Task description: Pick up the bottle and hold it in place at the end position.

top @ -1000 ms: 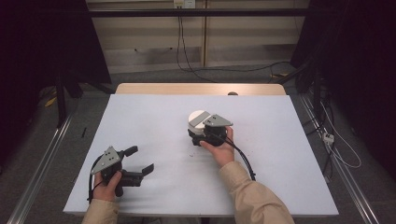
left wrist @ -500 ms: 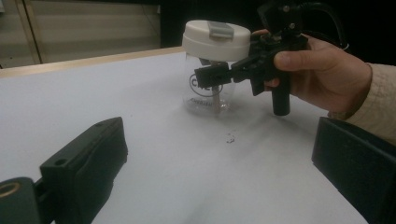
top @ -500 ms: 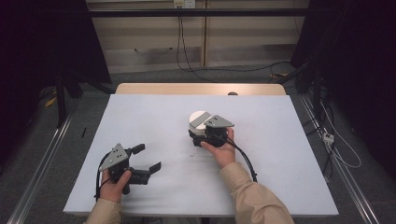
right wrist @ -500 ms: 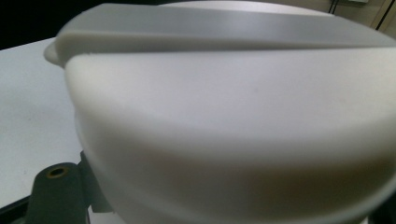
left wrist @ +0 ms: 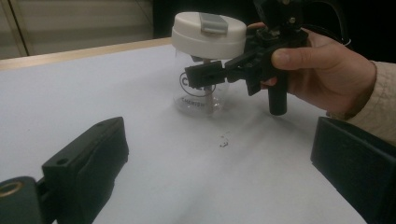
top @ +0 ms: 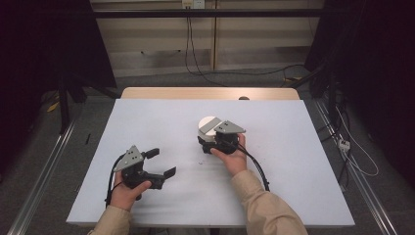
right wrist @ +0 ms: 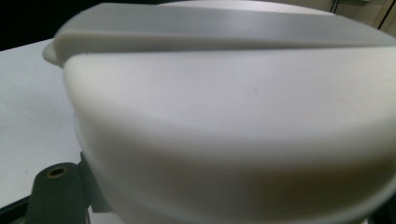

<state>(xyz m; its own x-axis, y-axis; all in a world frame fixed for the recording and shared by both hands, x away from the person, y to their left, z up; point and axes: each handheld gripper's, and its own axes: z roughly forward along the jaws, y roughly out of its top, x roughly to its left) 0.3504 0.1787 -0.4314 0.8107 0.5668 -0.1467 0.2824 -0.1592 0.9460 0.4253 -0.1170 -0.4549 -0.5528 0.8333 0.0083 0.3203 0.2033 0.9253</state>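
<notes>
Right gripper (left wrist: 205, 74) clamps clear jar (left wrist: 201, 95) below white lid (left wrist: 208, 33), unmoved; my left gripper (top: 159, 163), jaws open and empty, edges nearer jar, lid next.

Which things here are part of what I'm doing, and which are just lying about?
In the job:
- clear jar with white lid
- right tool, shut on the jar
- left tool, open, apart from the jar

Lying about:
- small crumb on the table
- floor cables
</notes>
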